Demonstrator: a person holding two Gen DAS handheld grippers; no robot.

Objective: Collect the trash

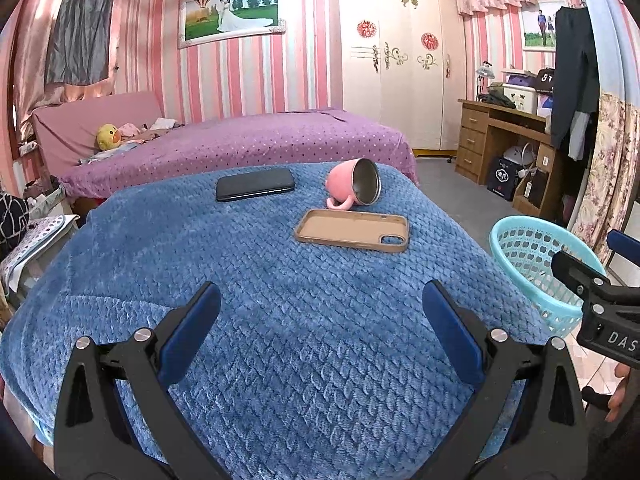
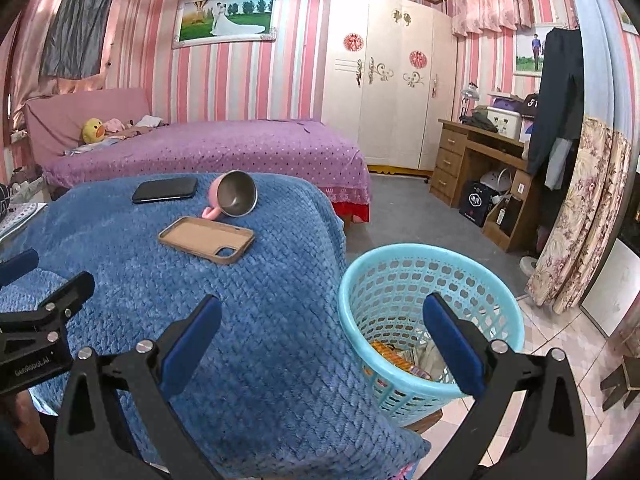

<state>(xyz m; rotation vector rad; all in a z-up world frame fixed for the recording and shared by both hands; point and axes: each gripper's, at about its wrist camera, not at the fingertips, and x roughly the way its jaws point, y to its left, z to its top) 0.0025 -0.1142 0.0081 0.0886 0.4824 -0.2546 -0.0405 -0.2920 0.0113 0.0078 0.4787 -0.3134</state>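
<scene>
A light blue plastic basket [image 2: 432, 280] stands on the floor at the right edge of the blue blanket [image 2: 240, 320]; several wrappers [image 2: 400, 358] lie in its bottom. The basket [image 1: 532, 256] also shows at the right in the left wrist view. My left gripper [image 1: 320, 308] hangs open over the near part of the blanket [image 1: 280, 300], nothing between its fingers. My right gripper [image 2: 322, 316] is open and empty over the blanket's right edge and the basket's rim. Each gripper shows at the other view's edge: the right gripper [image 1: 600, 280], the left gripper [image 2: 40, 300].
On the blanket lie a black phone [image 1: 255, 184], a tipped pink mug [image 1: 354, 188] and a tan phone case [image 1: 352, 231]. Behind are a purple bed [image 1: 240, 144], a white wardrobe [image 1: 396, 64] and a wooden desk [image 1: 496, 140]. Tiled floor [image 2: 560, 340] lies right of the basket.
</scene>
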